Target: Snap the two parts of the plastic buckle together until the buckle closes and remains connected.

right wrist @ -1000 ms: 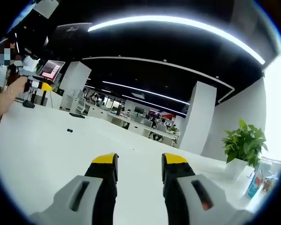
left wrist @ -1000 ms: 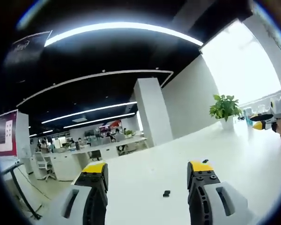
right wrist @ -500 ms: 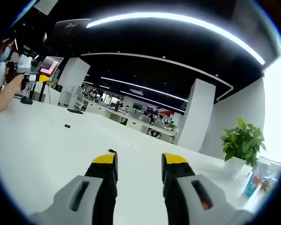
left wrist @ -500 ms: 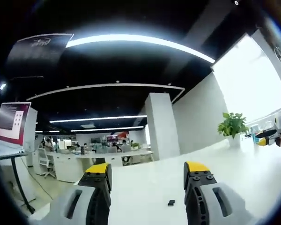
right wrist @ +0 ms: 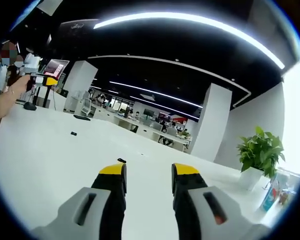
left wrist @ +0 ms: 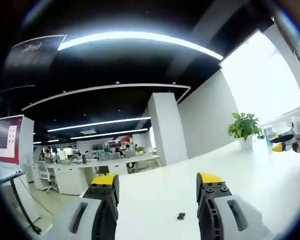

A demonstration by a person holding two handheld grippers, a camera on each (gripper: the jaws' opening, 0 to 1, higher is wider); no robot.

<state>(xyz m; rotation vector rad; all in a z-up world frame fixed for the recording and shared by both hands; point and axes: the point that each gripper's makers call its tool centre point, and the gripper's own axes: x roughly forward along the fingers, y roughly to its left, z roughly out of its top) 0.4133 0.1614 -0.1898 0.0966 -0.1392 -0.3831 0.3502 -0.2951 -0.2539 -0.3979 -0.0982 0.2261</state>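
The white table (left wrist: 250, 170) runs wide under both views, and judging by how things lie the work is at its approach step, nothing picked up. The left gripper (left wrist: 156, 181) and the right gripper (right wrist: 142, 172) both stand released, jaws apart and empty. Each must next come down on a buckle part: one small dark piece (left wrist: 181, 216) lies low between the left jaws, another (right wrist: 121, 160) just beyond the right gripper's left jaw tip

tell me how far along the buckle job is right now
Nothing looks done yet. The left gripper and right gripper are both open and empty above the white table. One small dark piece lies on the table ahead of the left gripper, and another small dark piece lies just beyond the right gripper; whether they are the buckle halves is too small to tell. Picking up, aligning and snapping all remain.
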